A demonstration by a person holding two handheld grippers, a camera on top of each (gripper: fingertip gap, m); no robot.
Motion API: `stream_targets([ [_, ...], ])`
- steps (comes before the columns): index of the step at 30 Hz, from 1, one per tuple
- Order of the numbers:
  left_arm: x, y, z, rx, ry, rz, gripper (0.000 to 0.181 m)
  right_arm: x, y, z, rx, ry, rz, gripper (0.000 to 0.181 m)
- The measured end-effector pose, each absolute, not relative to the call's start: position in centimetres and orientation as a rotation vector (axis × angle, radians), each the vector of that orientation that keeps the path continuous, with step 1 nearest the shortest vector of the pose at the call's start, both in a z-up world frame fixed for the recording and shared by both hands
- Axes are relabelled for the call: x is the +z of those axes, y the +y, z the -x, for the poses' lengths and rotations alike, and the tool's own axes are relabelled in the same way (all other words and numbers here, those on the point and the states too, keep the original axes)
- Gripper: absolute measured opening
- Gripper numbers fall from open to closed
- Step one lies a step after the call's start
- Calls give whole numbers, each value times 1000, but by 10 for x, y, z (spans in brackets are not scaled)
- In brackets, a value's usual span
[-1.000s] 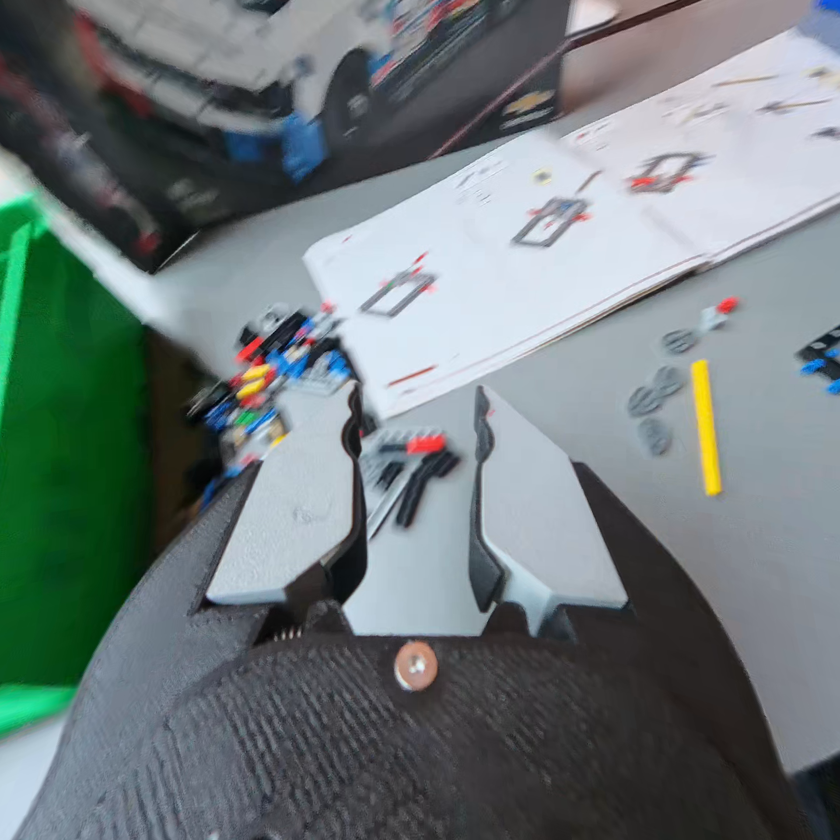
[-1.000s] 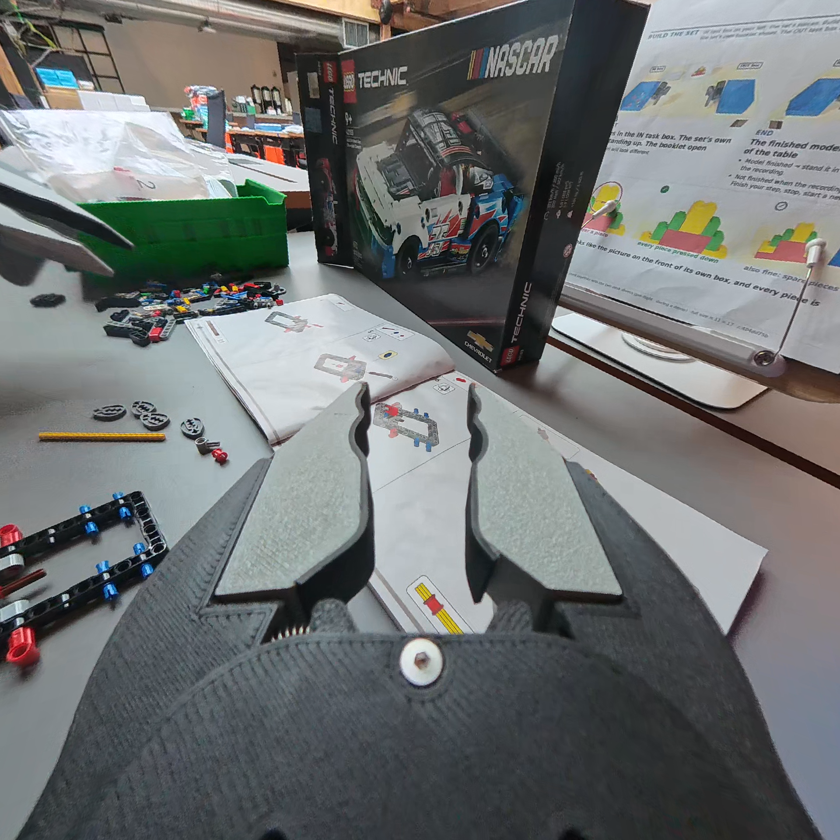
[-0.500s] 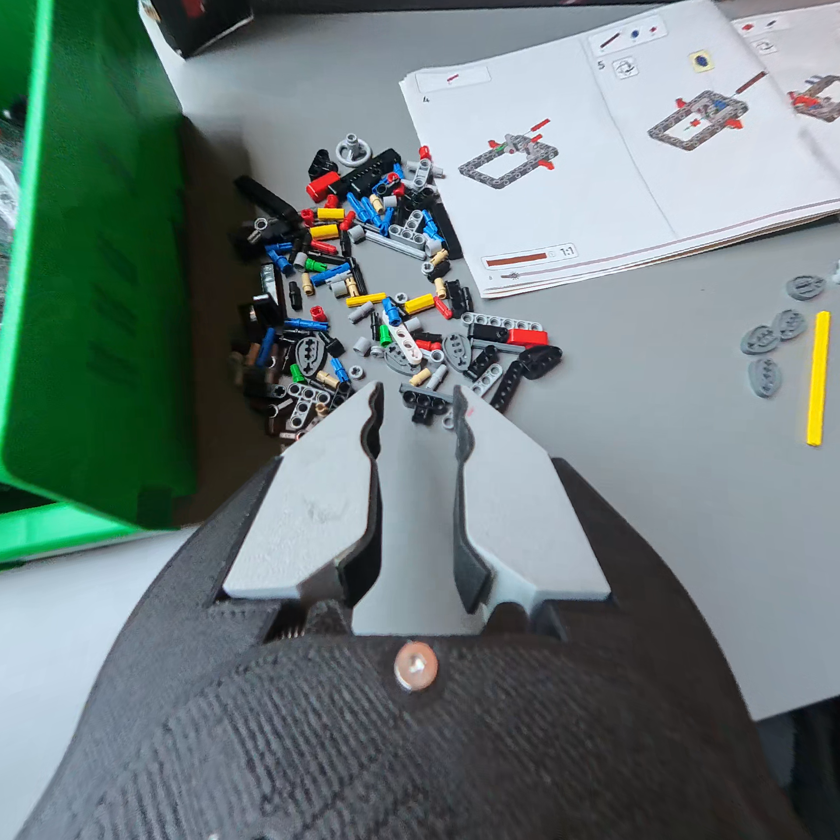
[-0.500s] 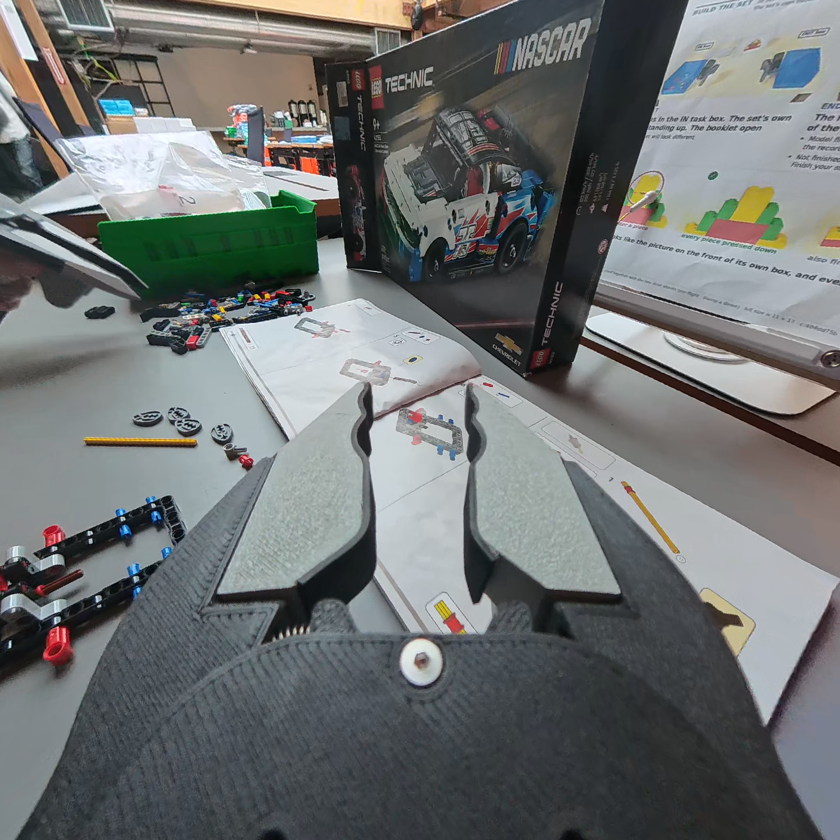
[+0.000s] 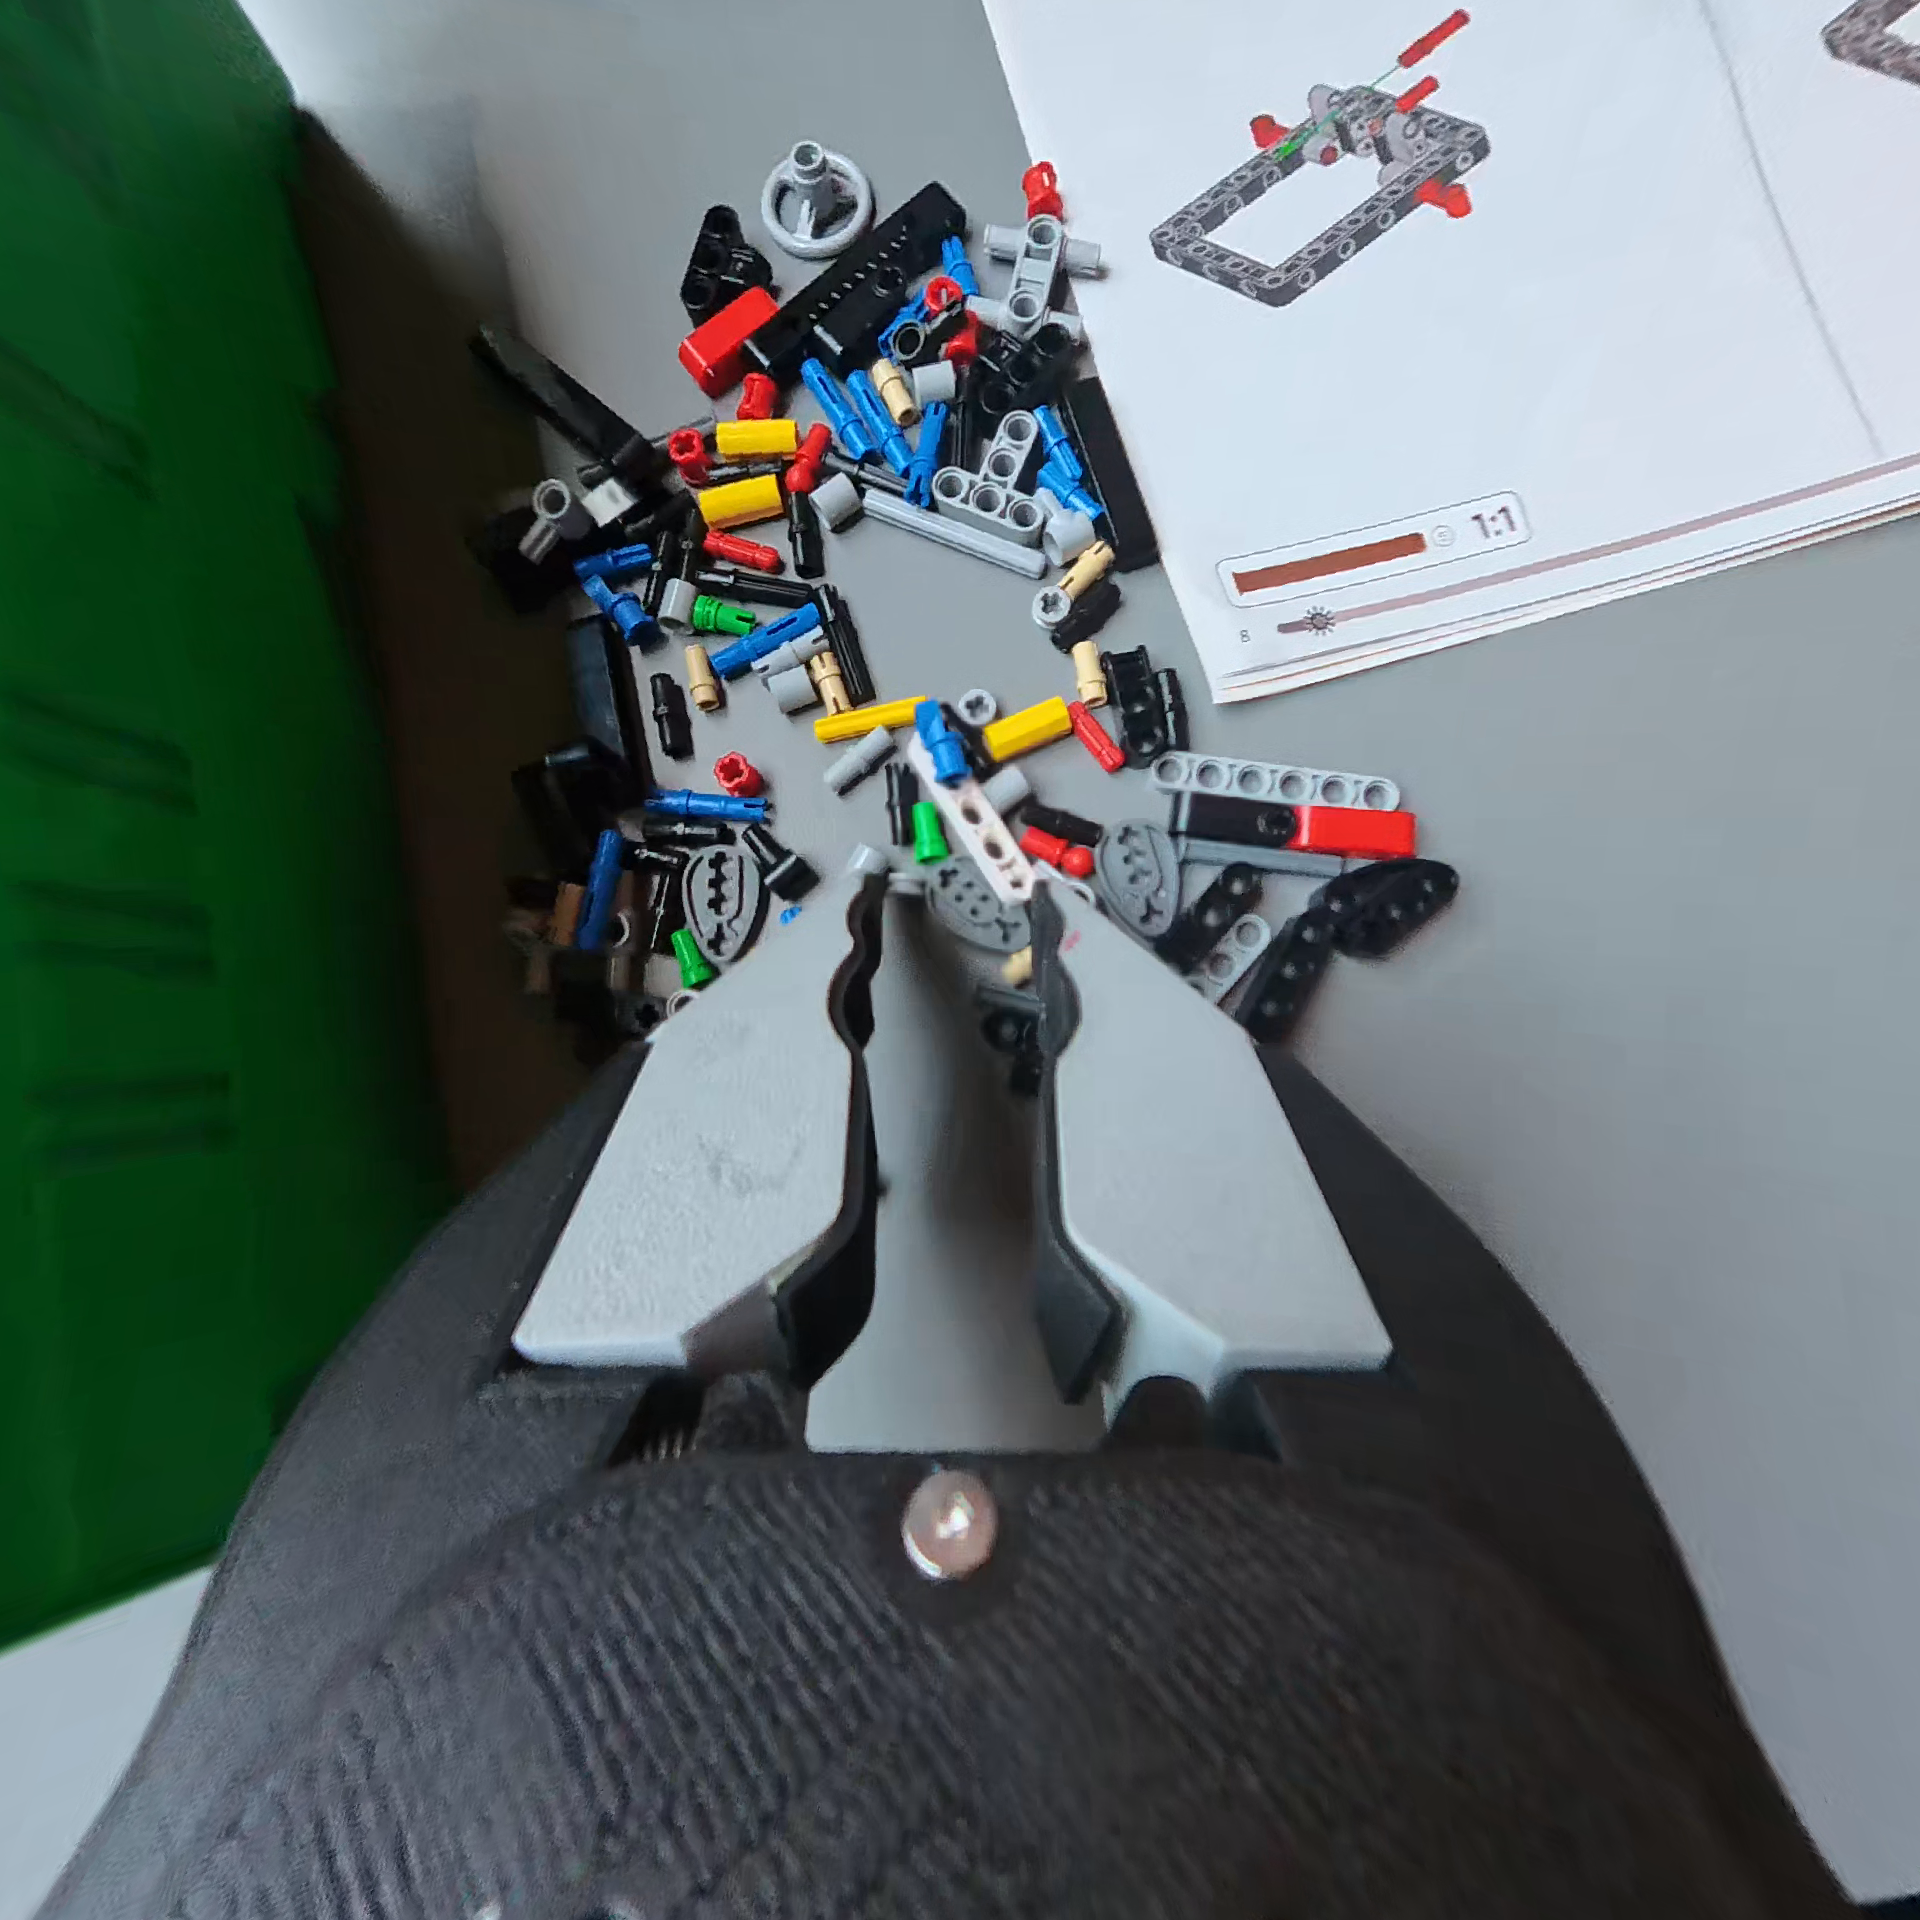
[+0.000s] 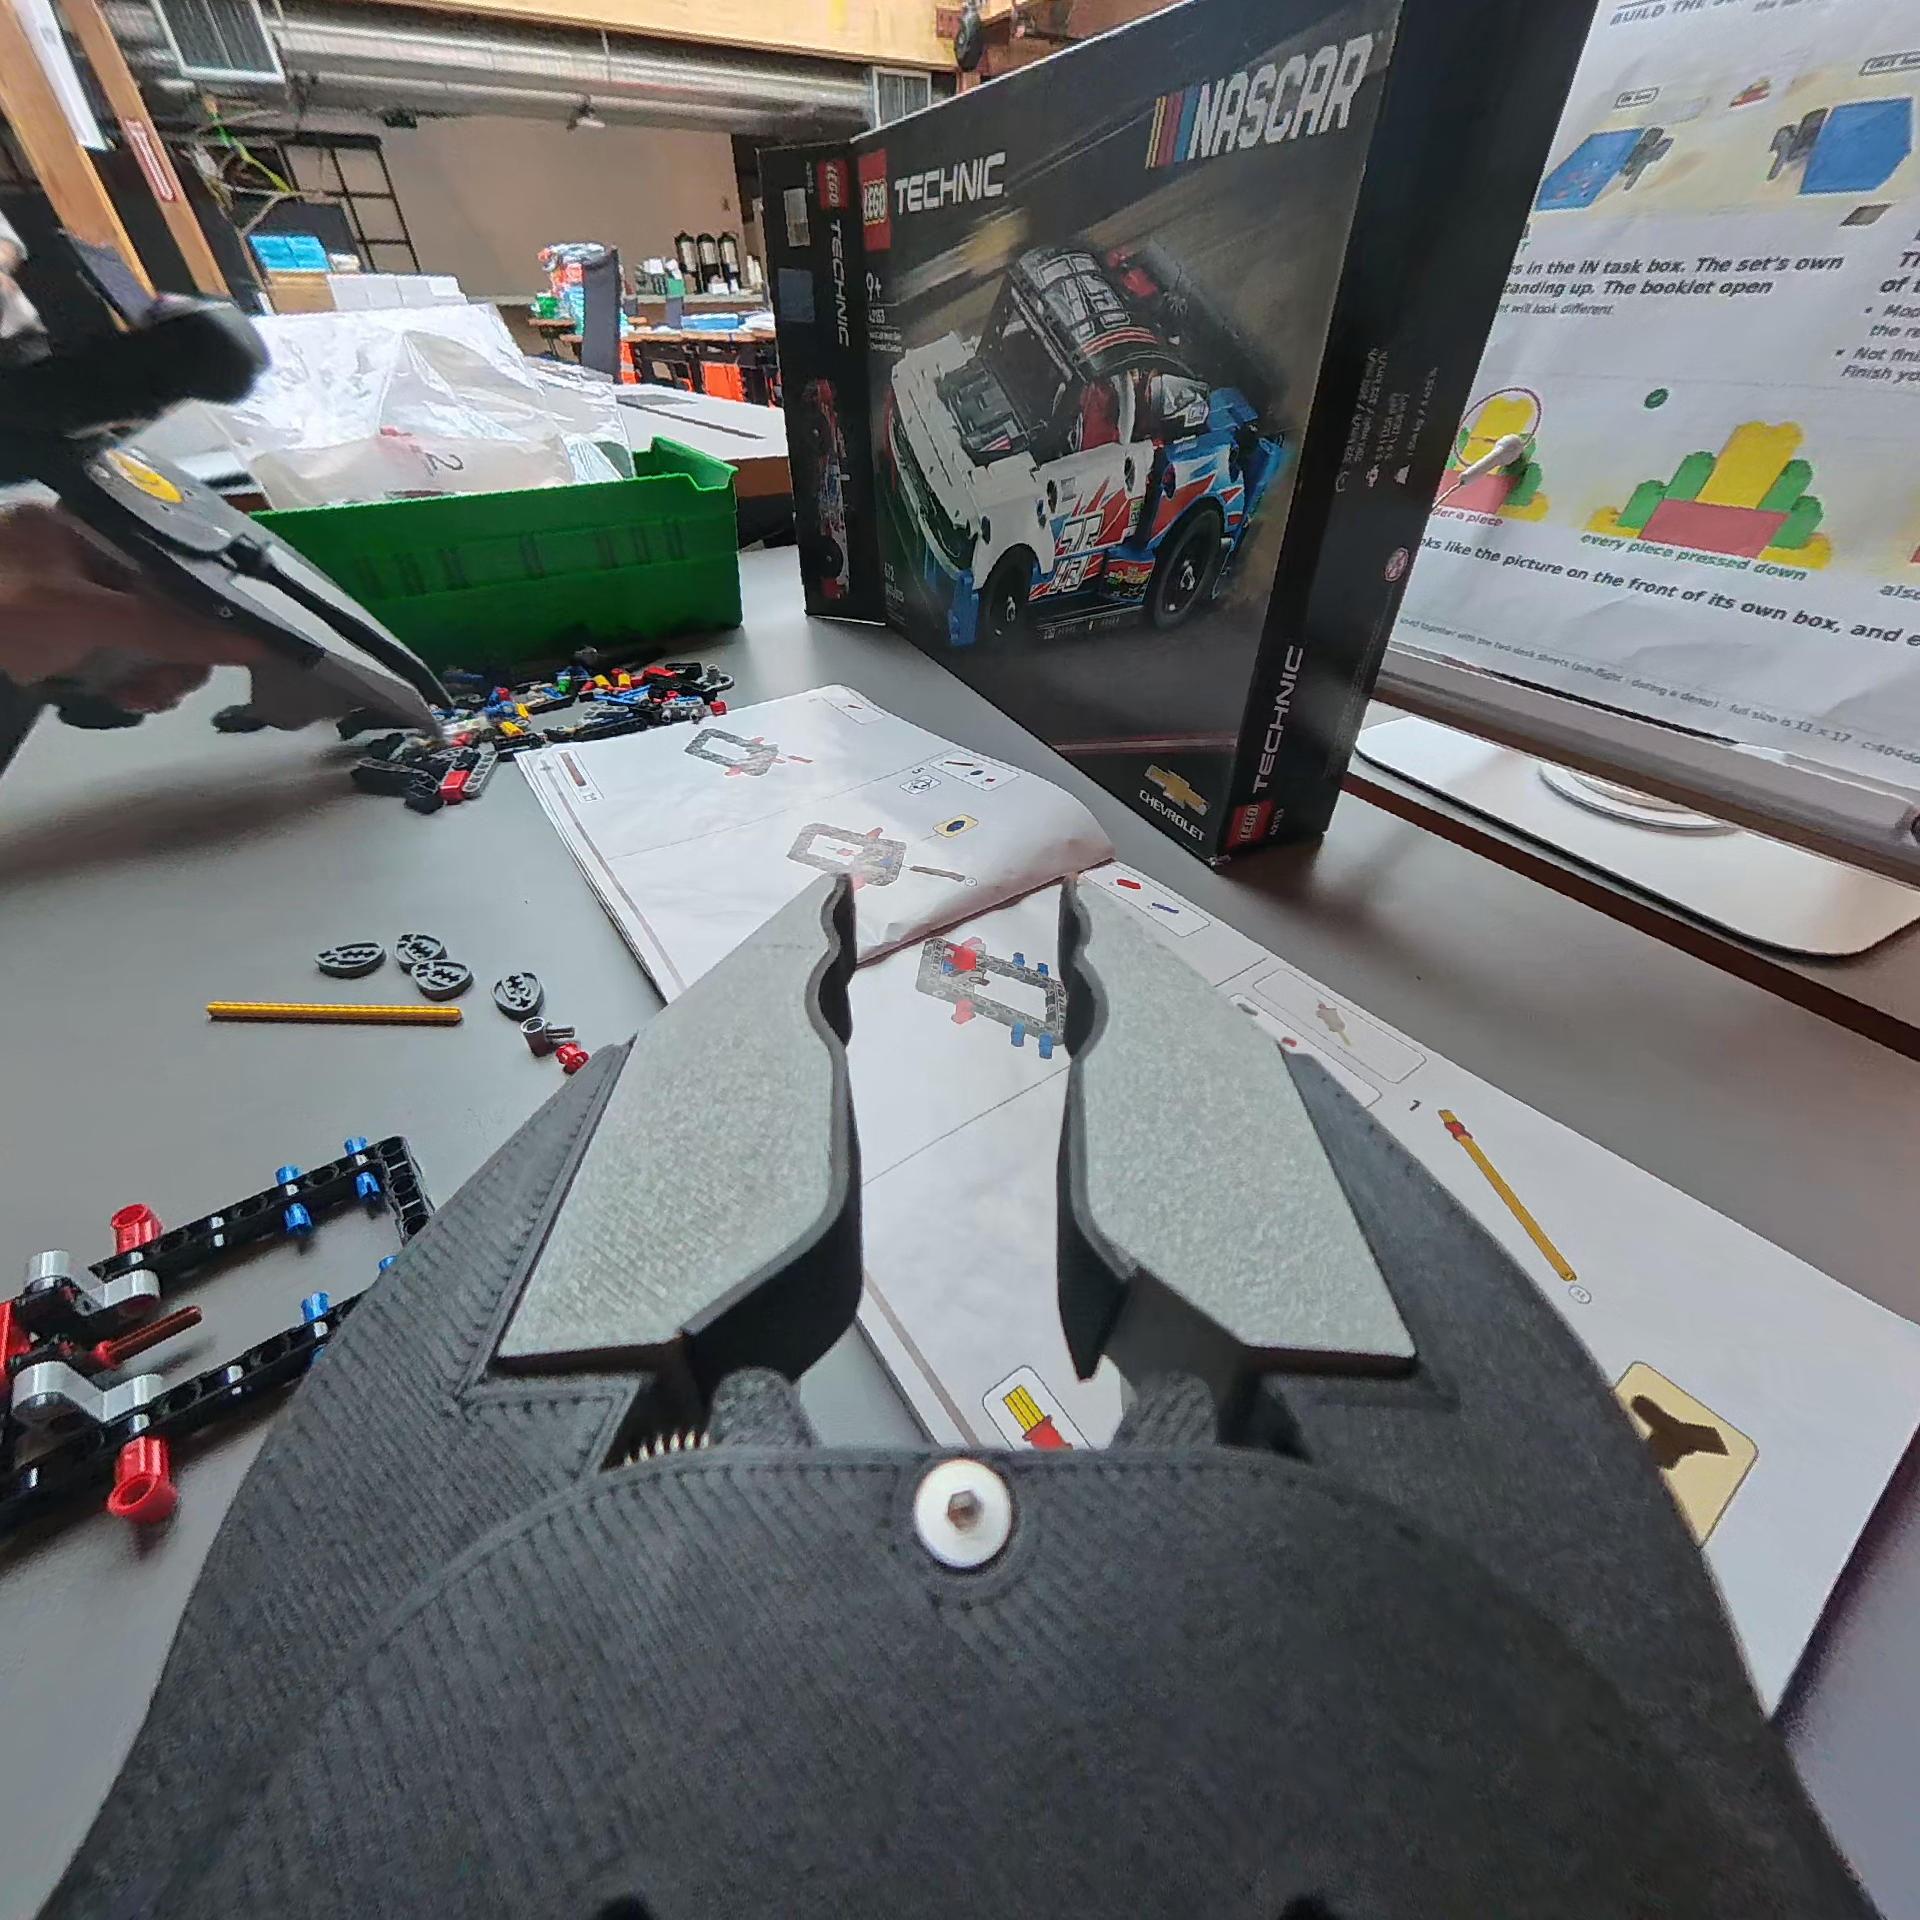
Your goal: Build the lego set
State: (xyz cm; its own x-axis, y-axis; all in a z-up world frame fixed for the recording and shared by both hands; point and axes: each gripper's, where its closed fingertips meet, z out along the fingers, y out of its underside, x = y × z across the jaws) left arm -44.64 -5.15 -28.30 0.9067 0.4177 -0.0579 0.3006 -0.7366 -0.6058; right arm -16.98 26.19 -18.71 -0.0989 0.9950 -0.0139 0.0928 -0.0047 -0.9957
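Two grippers are in my views, and both have their jaws standing apart with nothing held between them. My left gripper is tipped down over the near edge of the pile of loose pieces, a scatter of blue, yellow, red, black and grey pins and beams on the grey table; its fingertips sit just above a white beam and a grey oval piece, though I cannot tell whether they touch either one. The green bin stands just left of the pile, and the open instruction booklet lies to its right. From the right wrist view I see the left gripper slanting down into that same pile, held by a hand. My right gripper hangs above the booklet's pages, clear of everything. The partly built frame, black beams with blue pins and red ends, lies on the table to the left of the right gripper, well apart from the pile. Between them lie a yellow axle and a few dark oval pieces. The set's box stands upright behind the booklet, with a printed sheet on a stand to its right
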Motion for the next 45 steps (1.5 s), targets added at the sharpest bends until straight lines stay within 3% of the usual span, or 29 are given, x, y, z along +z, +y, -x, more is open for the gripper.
stream_targets([
  [24, -288, -54, 445, 260, -481, 2523, 17, -189, 259, 175, 1284, -1369, 1237, 33],
  [30, -266, -64, 443, 278, -458, 2463, 17, -189, 258, 176, 1284, -1374, 1237, 32],
  [37, -228, -41, 353, 50, -4, 2313, 16, -189, 258, 176, 1282, -1380, 1236, 32],
  [45, -268, -14, 275, -78, 290, 2377, 16, -189, 255, 175, 1279, -1386, 1228, 30],
])
